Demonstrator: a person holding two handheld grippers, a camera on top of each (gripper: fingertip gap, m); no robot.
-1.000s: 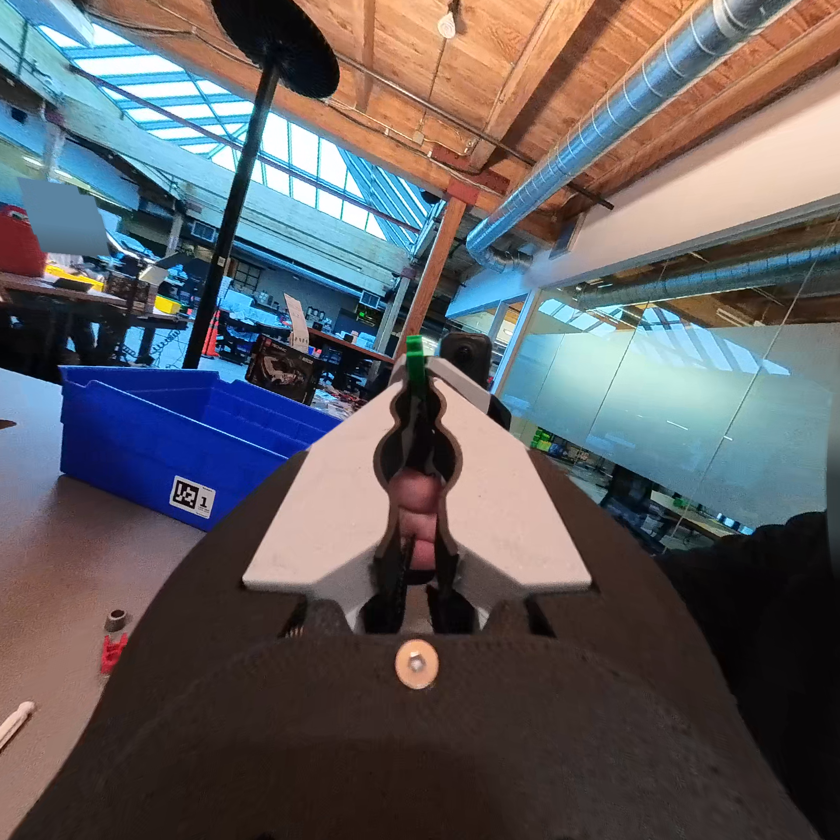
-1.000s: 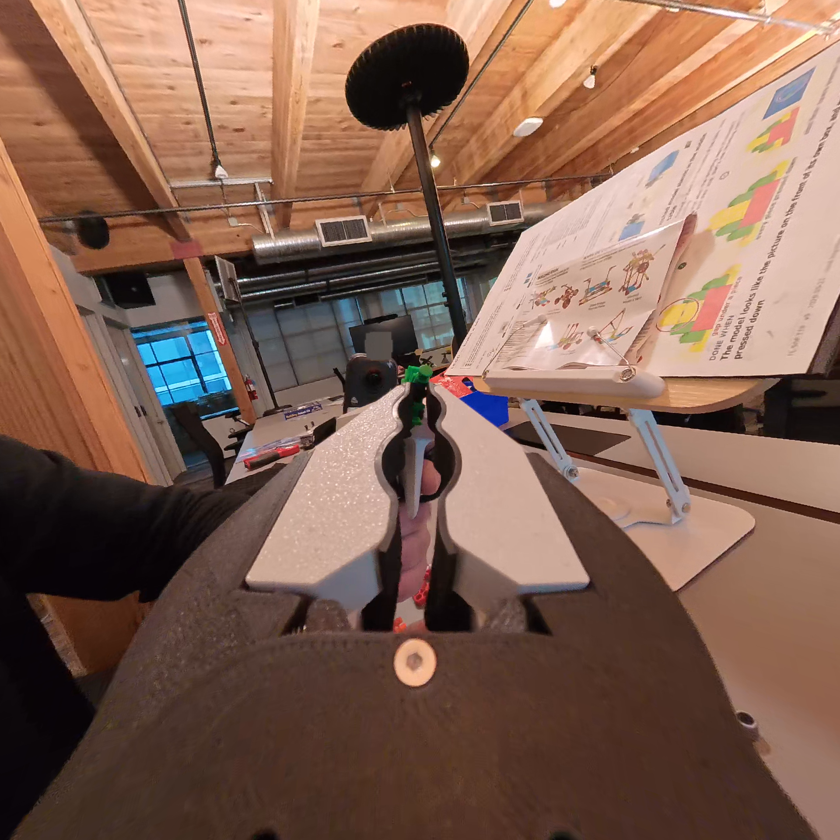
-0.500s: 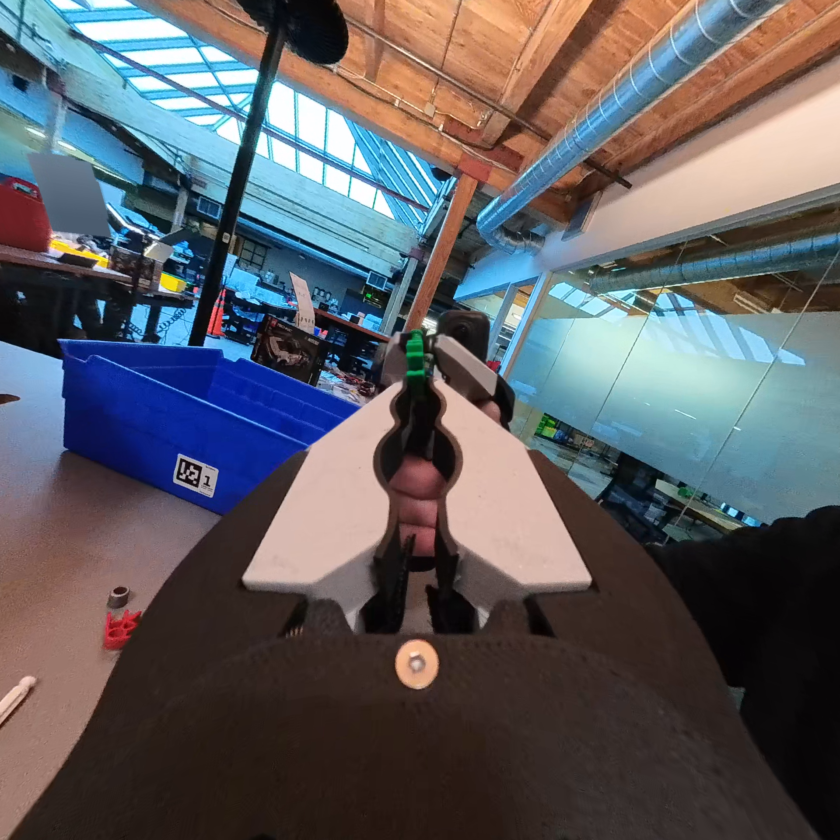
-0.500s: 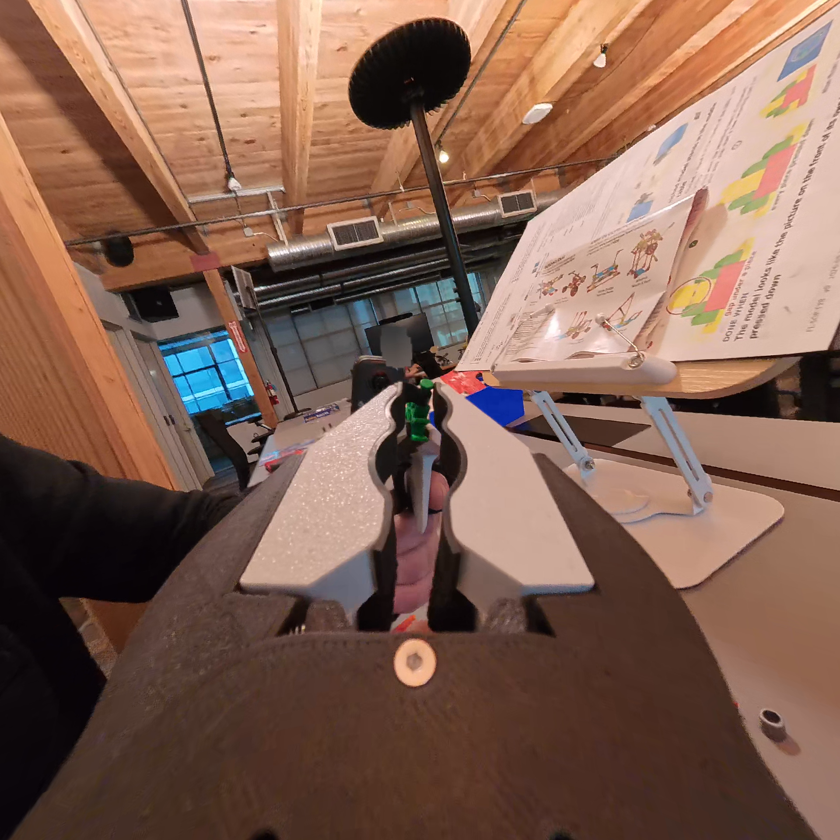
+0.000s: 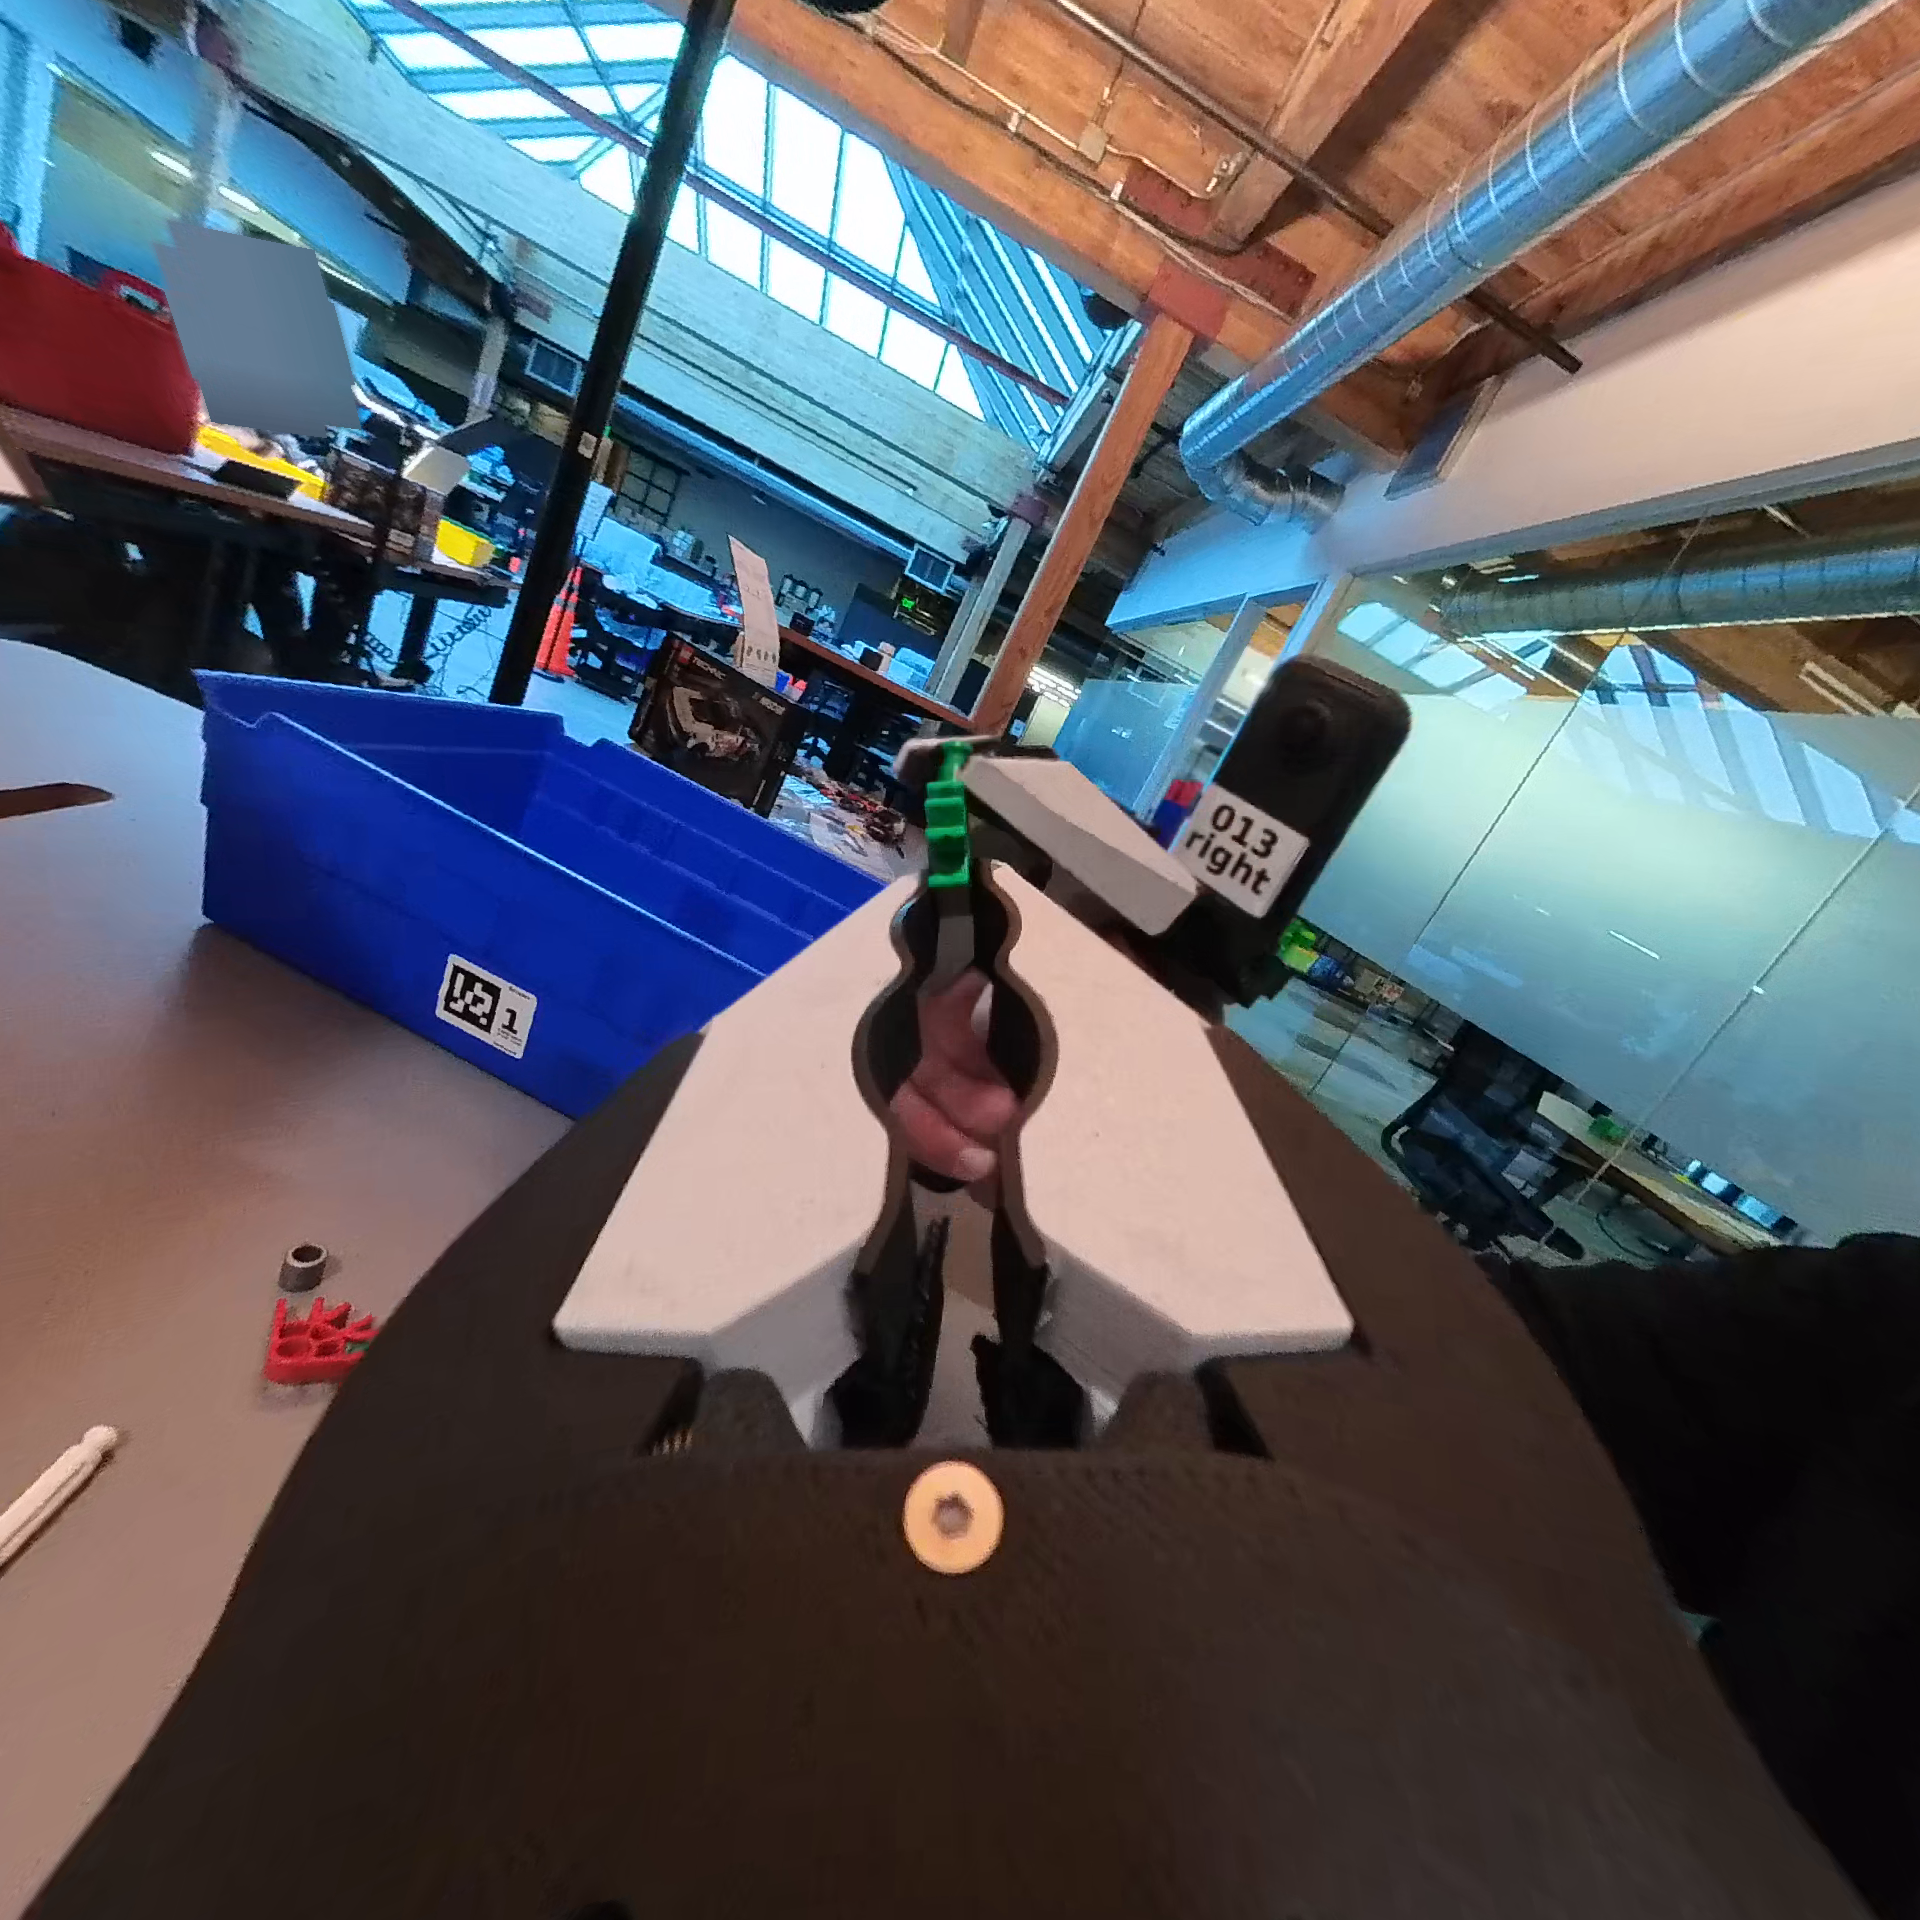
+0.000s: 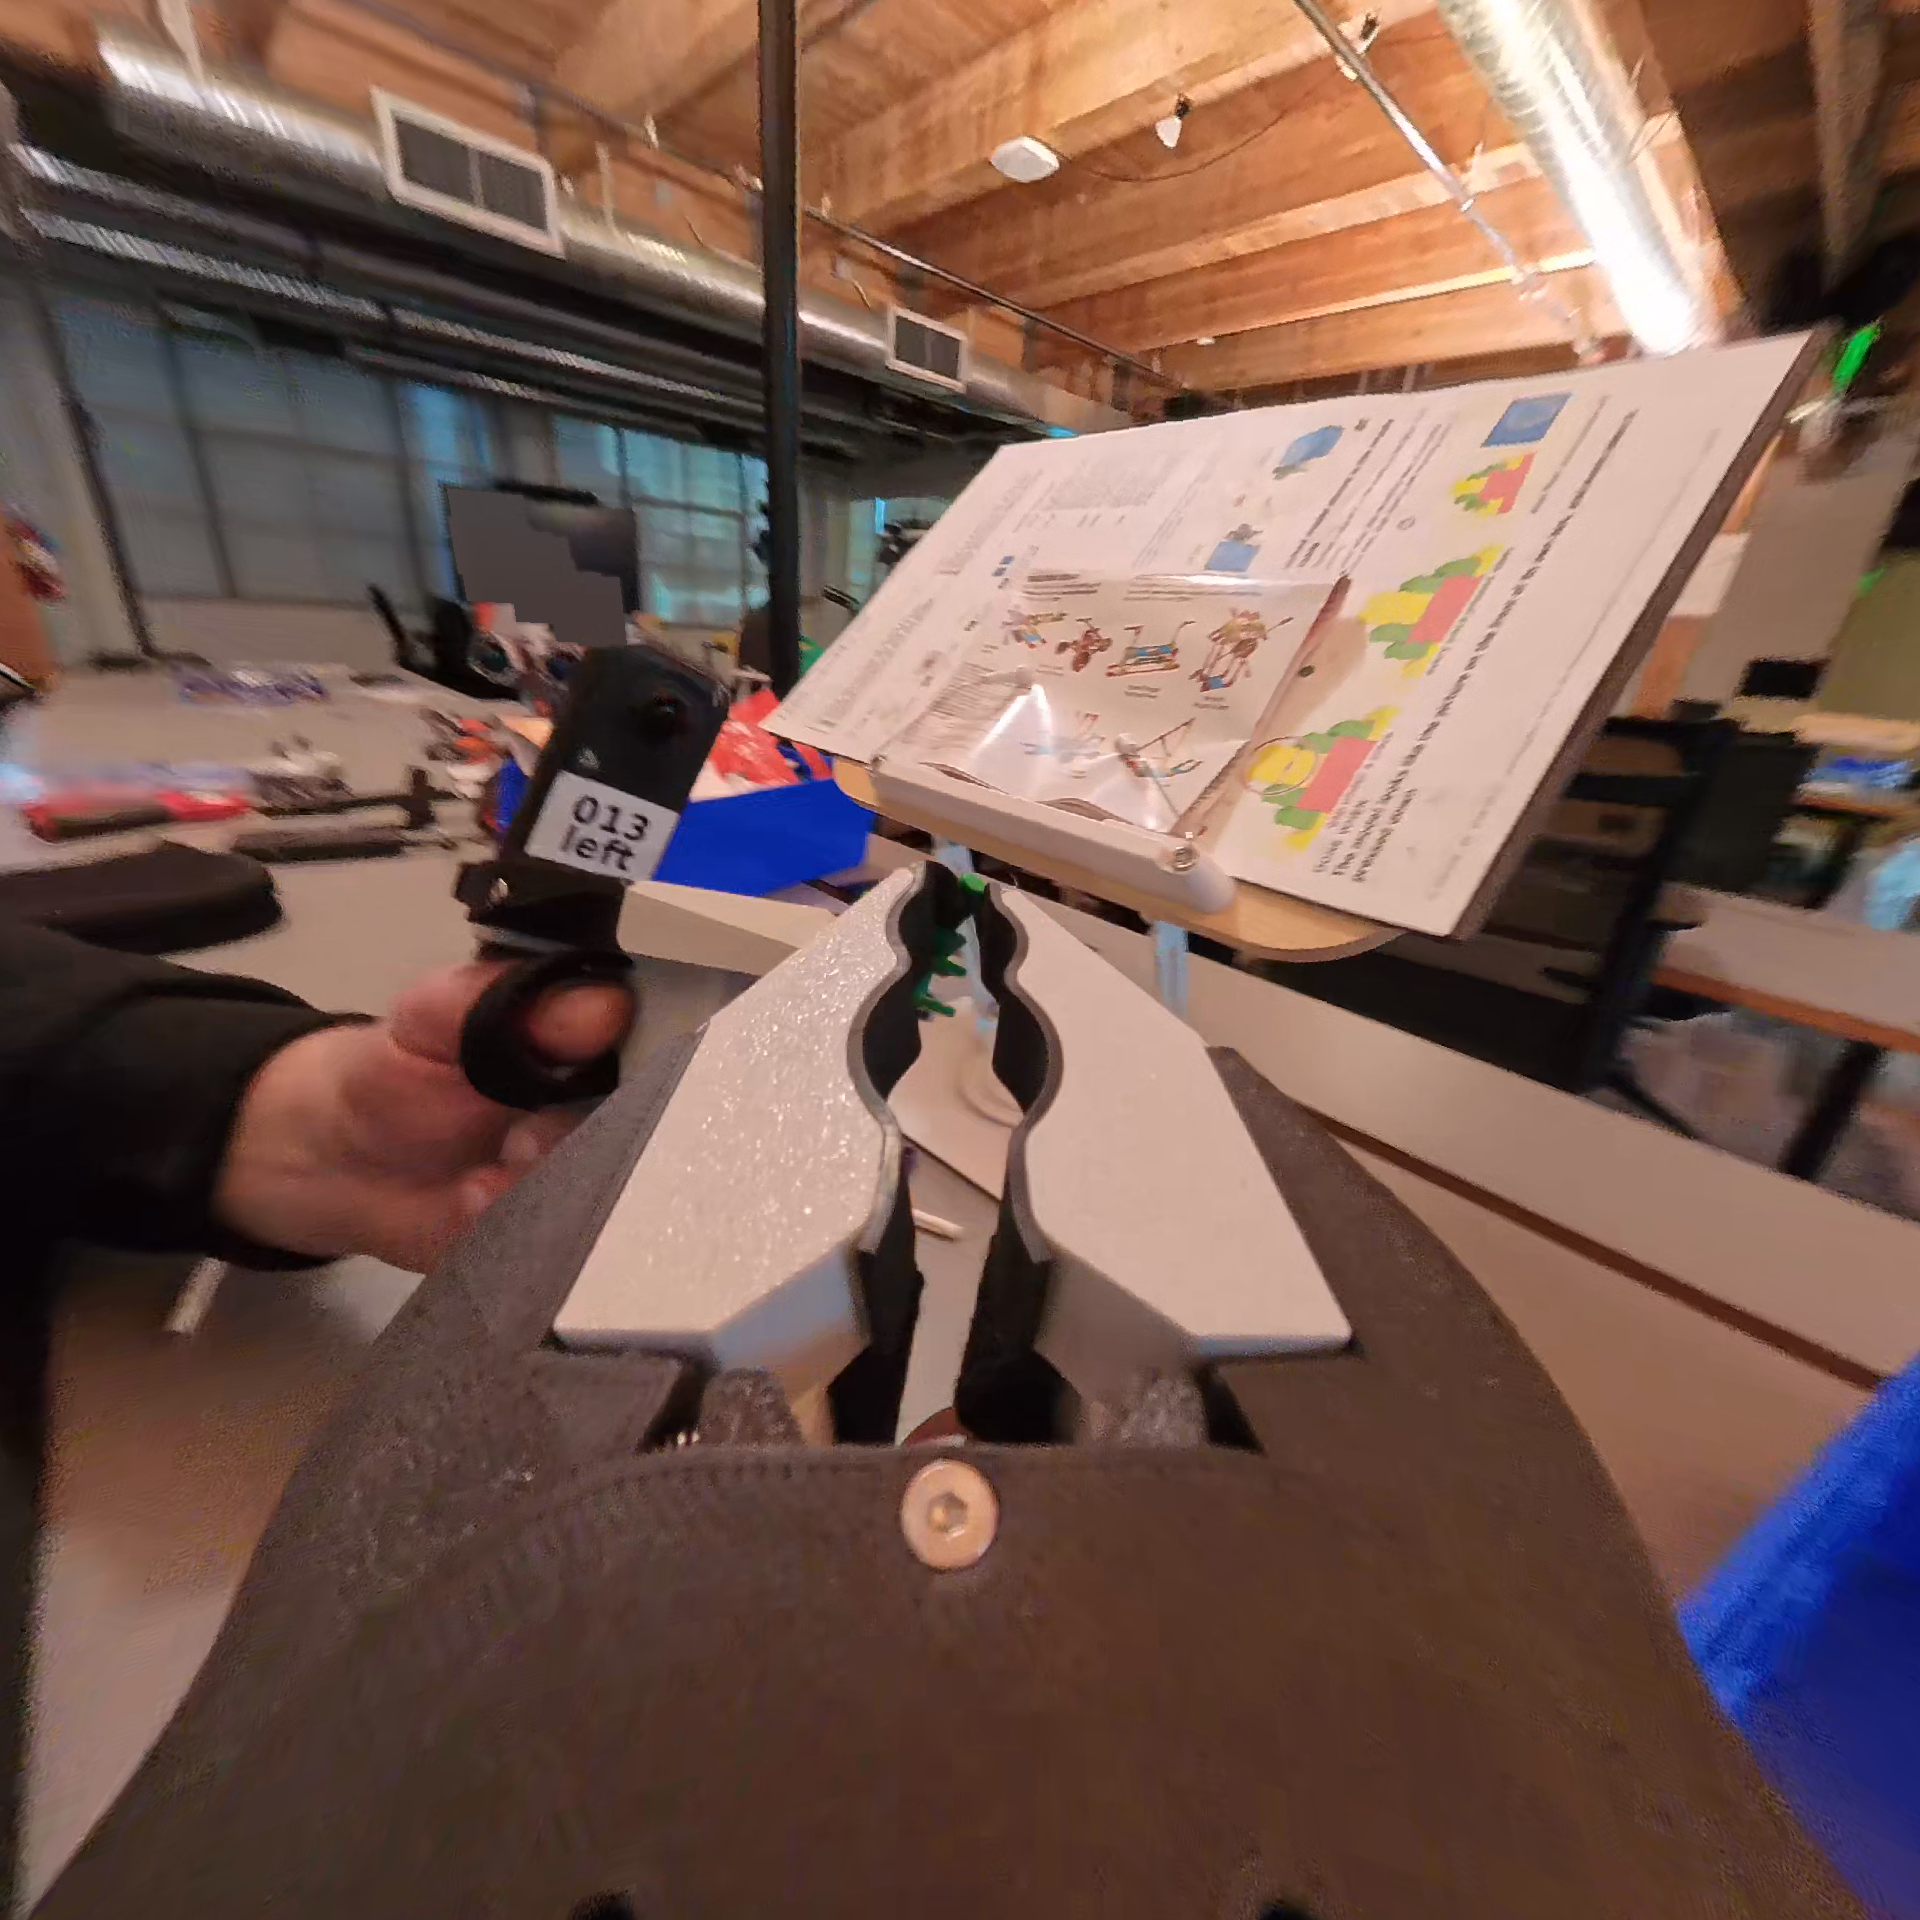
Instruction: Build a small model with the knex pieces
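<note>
Mid-frame, the jaws of the left gripper are clenching a green toy piece, while those of the right gripper are flanking it, grip unclear.

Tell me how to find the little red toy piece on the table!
Find the big blue bin on the grey table. Look on the tabletop in front of it, nearer the camera, for the flat red piece full of holes. A small grey ring and a white stick lie nearby, but only this piece is red.
</note>
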